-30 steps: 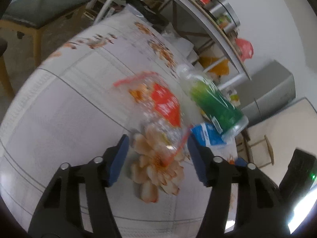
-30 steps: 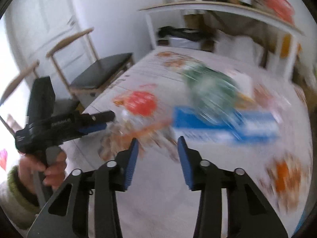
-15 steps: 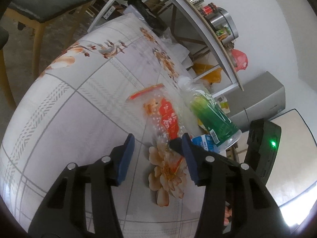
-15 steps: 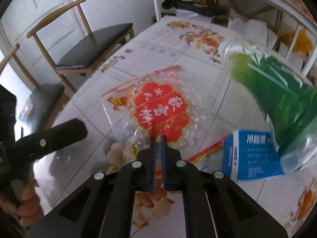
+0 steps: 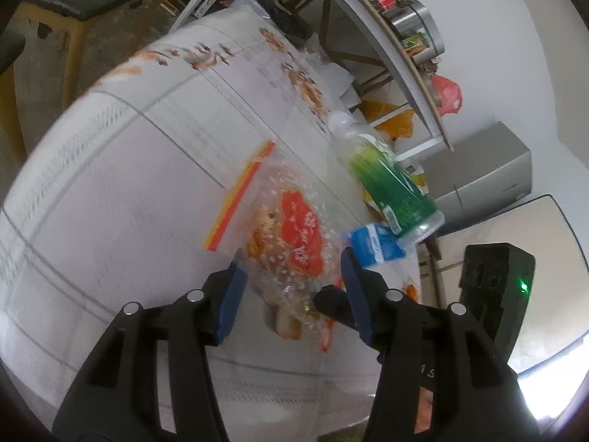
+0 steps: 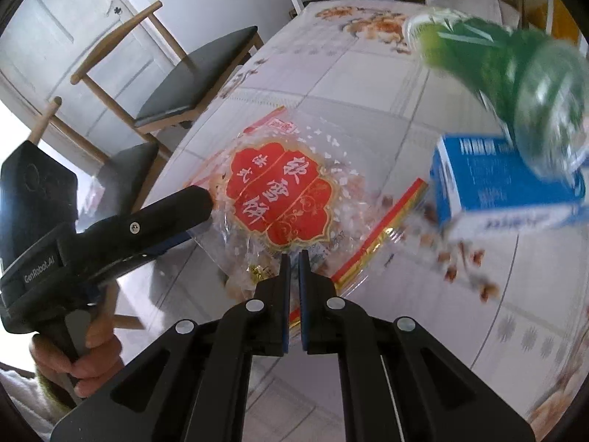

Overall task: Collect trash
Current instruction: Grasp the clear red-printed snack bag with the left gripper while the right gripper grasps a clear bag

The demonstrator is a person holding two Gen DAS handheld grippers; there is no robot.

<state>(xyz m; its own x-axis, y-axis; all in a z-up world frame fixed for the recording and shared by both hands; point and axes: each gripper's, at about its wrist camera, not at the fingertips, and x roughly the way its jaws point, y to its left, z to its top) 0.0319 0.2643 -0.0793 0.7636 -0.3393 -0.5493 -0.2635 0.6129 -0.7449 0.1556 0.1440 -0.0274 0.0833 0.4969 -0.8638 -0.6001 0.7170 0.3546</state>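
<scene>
A clear plastic snack bag with a red label and red-gold edge strips is pinched at its near edge by my right gripper, which is shut on it and holds it lifted off the flowered tablecloth. In the left wrist view the same bag hangs between the fingers of my open left gripper, with the right gripper's tip at its lower edge. A green plastic bottle lies partly on a blue carton to the right.
Two wooden chairs stand at the table's left edge. A long shelf with pots and a red bag runs past the far side. A grey cabinet stands behind the bottle and the carton.
My right gripper closed on the bag's near edge and has raised it off the cloth. My left gripper moved forward, so its open fingers now flank the bag.
</scene>
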